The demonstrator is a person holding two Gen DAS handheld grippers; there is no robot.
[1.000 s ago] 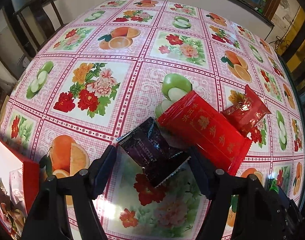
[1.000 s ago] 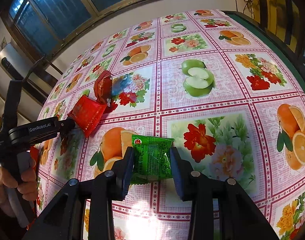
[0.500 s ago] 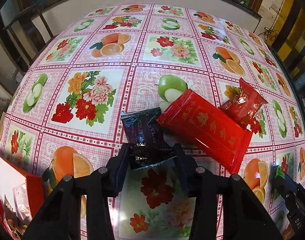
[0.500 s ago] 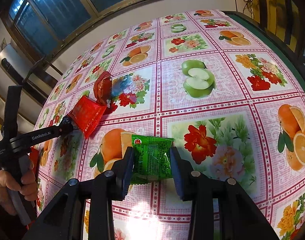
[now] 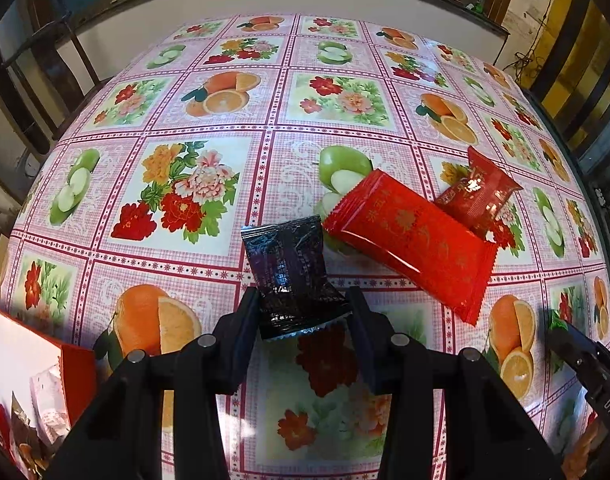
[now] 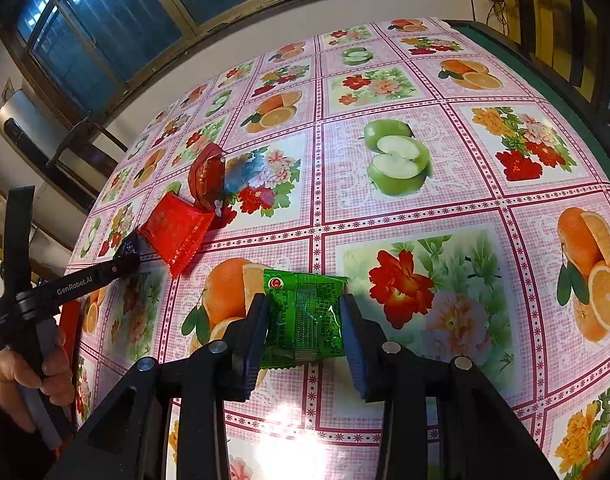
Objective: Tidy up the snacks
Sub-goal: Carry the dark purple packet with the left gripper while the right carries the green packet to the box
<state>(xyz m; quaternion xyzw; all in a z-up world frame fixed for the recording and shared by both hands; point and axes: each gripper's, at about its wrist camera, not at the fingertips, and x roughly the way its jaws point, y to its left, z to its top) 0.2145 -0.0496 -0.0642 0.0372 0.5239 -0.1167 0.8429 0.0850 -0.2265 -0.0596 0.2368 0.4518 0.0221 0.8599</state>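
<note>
Tablecloth point(image 5: 209, 240) of fruit and flowers, windows point(image 6: 117, 28) beyond

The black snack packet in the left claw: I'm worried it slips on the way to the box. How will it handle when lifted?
The black snack packet looks glossy, so probably slippery. Its film is creased where the left claw pinches it, suggesting a floppy, light wrapper. The free end will likely droop.

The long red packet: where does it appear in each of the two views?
Left wrist view: long red packet, right of centre, beside the black packet.
Right wrist view: same packet, left of centre, seen end-on.
Shared landmark: the small dark-red packet touching its far end.
</note>
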